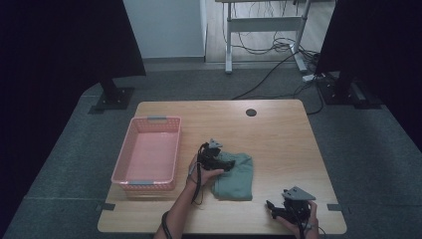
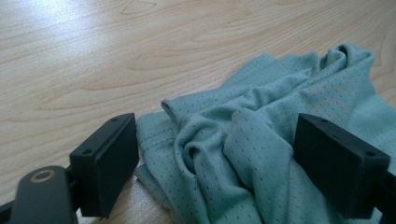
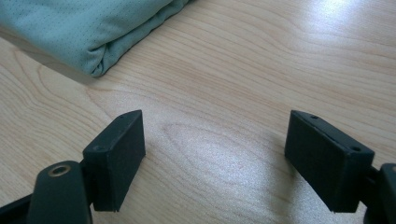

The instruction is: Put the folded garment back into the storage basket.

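A pale green mesh garment (image 1: 235, 175), folded into a rough bundle, lies on the wooden counter (image 1: 278, 134) a little toward the person's side of its middle. In the left gripper view its cloth (image 2: 261, 154) is rumpled into soft ridges, dotted with tiny holes, and one hemmed edge lies flat on the wood.

The left tongs (image 1: 226, 163) hover at the garment's upper left part, held in the person's left hand (image 1: 201, 172). Their jaws stand wide, one on each side of a raised fold; the pads are not pressing on the cloth, so nothing is gripped.

The right tongs (image 1: 271, 208) sit low near the counter's front edge, to the right of the garment and apart from it, in the person's right hand (image 1: 303, 221). Their jaws are also spread wide over bare wood, and in the right gripper view a folded corner of the garment (image 3: 93, 28) lies ahead of them at the upper left.

To the left of the garment, near it without touching, stands a pink plastic basket (image 1: 149, 152) with latticed walls. A round dark grommet (image 1: 251, 112) is set into the counter near its far edge.
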{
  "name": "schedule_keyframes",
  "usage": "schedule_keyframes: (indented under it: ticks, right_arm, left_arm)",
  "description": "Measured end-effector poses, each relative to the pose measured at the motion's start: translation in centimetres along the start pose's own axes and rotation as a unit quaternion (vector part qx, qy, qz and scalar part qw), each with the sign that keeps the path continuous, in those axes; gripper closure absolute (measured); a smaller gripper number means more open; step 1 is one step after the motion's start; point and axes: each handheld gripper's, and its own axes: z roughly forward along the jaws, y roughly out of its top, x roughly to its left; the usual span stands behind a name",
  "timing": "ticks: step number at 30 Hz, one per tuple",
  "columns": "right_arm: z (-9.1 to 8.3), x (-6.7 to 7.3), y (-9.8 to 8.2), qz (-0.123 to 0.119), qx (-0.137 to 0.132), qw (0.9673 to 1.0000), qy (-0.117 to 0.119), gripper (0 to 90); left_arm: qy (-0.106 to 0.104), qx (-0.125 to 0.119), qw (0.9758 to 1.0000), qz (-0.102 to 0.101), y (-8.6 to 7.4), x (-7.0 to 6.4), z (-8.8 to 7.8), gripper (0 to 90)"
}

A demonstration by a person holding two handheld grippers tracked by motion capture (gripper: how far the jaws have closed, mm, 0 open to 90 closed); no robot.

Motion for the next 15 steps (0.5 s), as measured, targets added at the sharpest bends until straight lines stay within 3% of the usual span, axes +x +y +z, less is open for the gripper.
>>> schedule_keyframes:
  ticks: [7, 9, 15]
  right_arm:
    - [0.00, 0.00, 0.00, 0.000, 0.000, 1.0000, 0.000, 19.9]
    - [0.00, 0.00, 0.00, 0.000, 0.000, 1.0000, 0.000, 19.9]
    - [0.00, 0.00, 0.00, 0.000, 0.000, 1.0000, 0.000, 19.9]
  left_arm:
    - [-0.018, -0.002, 0.9998, -0.005, -0.08, -0.05, -0.22, 22.5]
    - [-0.025, -0.003, 0.9996, -0.010, -0.11, -0.11, -0.28, 32.6]
    - [-0.030, -0.011, 0.9993, -0.018, -0.34, -0.33, -0.51, 43.3]
